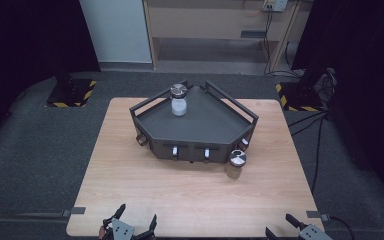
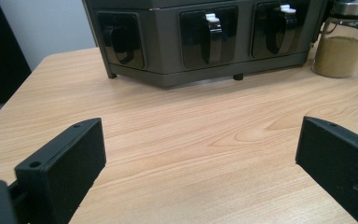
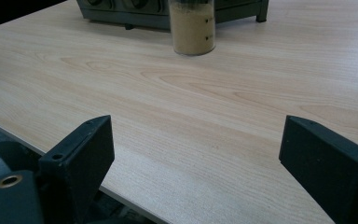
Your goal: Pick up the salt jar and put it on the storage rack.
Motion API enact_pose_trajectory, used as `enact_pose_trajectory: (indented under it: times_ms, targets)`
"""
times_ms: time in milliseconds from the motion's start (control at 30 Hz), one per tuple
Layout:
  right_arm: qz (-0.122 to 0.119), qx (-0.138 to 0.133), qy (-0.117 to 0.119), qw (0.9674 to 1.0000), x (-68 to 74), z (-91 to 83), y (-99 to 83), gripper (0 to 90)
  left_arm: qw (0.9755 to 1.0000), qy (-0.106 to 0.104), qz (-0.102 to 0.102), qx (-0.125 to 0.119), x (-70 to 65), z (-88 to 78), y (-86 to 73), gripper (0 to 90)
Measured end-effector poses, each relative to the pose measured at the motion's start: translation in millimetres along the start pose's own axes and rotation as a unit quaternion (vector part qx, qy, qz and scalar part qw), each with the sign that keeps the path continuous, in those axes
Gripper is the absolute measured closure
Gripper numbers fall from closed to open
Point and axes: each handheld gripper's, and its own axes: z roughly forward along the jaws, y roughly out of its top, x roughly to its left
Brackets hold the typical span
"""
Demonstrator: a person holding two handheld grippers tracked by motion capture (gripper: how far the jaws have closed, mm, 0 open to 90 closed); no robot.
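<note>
Both my grippers sit at the near edge of the table [image 1: 130, 165], left gripper [image 1: 136, 222] and right gripper [image 1: 286, 226], jaws spread wide, holding nothing. Nearest thing is the jar of tan powder [image 1: 236, 165] with a metal lid, standing upright on the table just beside the dark corner rack's [image 1: 200, 127] front right end, well apart from both grippers. A white jar [image 1: 179, 101] stands on the rack; no readable labels or writing on either.

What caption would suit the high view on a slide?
Two open grippers, left gripper and right gripper, wait at the near edge of a wooden table before a dark corner rack and two spice jars.
</note>
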Motion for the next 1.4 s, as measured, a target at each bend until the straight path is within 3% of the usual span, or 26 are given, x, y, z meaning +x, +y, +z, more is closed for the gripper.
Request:
enact_pose_trajectory:
  times_ms: [167, 233, 333, 600, 900, 1400]
  targets:
    - [-0.005, -0.003, 0.001, 1.0, -0.2, -0.7, 0.0, 10.5, 0.9997, 0.012, -0.011, -0.017, -12.5, -8.0, -3.2, 0.7]
    - [-0.007, -0.005, 0.002, 1.0, -0.1, -1.1, -1.3, 10.5, 0.9997, 0.012, -0.006, -0.02, -14.7, -6.9, -5.8, 0.8]
    - [-0.011, -0.005, 0.002, 0.9999, 0.3, -2.1, -2.1, 10.5, 0.9991, 0.022, 0.019, -0.03, -19.0, -1.4, -14.4, 1.1]
    - [-0.015, -0.004, -0.007, 0.9999, 0.1, -5.8, -4.9, 10.5, 0.9991, 0.021, 0.01, -0.037, -15.6, 1.9, -22.9, 1.5]
    - [-0.021, -0.005, -0.004, 0.9998, -0.3, -4.8, -4.7, 10.5, 0.9989, 0.041, 0.013, -0.019, -10.8, 6.9, -24.4, 1.4]
    - [-0.016, -0.002, -0.003, 0.9999, -2.4, -0.1, -4.5, 10.5, 0.9993, 0.034, 0.016, -0.001, -5.7, 10.4, -28.3, 1.4]
